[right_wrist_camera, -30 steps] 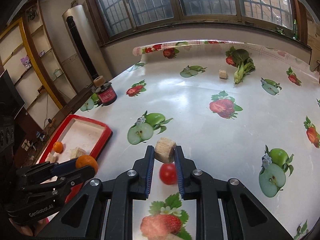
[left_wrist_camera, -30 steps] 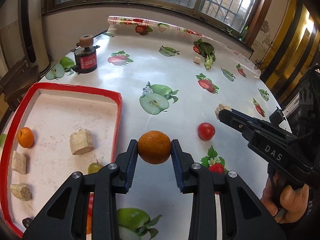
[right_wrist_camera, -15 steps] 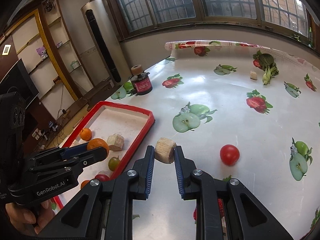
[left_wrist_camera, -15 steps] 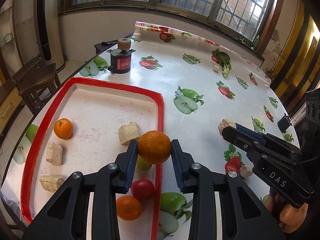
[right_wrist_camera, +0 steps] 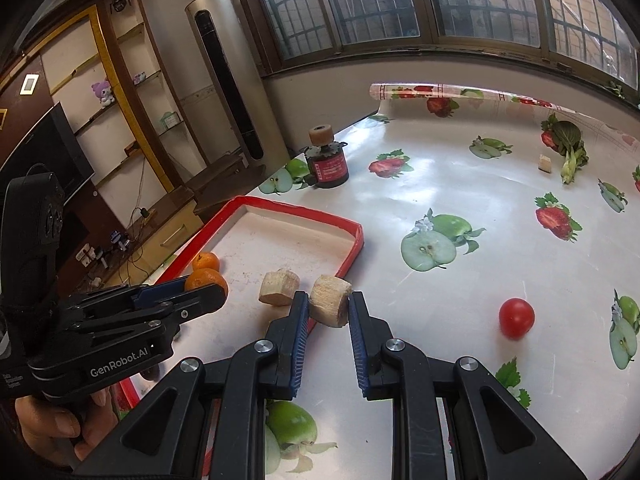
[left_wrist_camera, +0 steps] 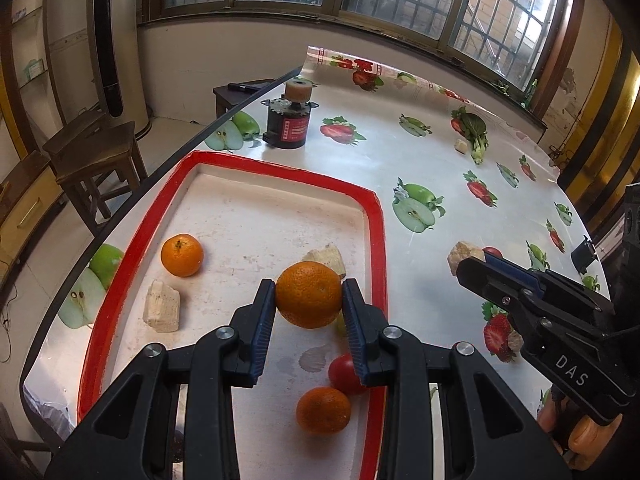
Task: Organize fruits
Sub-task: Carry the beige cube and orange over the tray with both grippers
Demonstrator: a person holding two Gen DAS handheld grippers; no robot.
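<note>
My left gripper (left_wrist_camera: 309,300) is shut on an orange (left_wrist_camera: 309,294) and holds it above the red-rimmed tray (left_wrist_camera: 144,216). In the tray lie two more oranges (left_wrist_camera: 182,255) (left_wrist_camera: 323,410), a red tomato (left_wrist_camera: 343,374), beige chunks (left_wrist_camera: 162,311) and a partly hidden green fruit. My right gripper (right_wrist_camera: 329,308) is shut on a beige chunk (right_wrist_camera: 329,305) and holds it by the tray's right rim (right_wrist_camera: 352,252). It also shows in the left wrist view (left_wrist_camera: 472,264). A red tomato (right_wrist_camera: 516,317) lies on the table to its right.
A black and red motor (left_wrist_camera: 290,124) stands behind the tray. Leafy greens (right_wrist_camera: 568,148) and a small beige piece (right_wrist_camera: 544,163) lie at the far side. The table edge (left_wrist_camera: 120,216) runs close along the tray's left; wooden stools (left_wrist_camera: 96,152) stand beyond it.
Both grippers have moved left with their loads. The orange now hangs over the tray's inside, and the chunk has come up to the tray's right rim.
</note>
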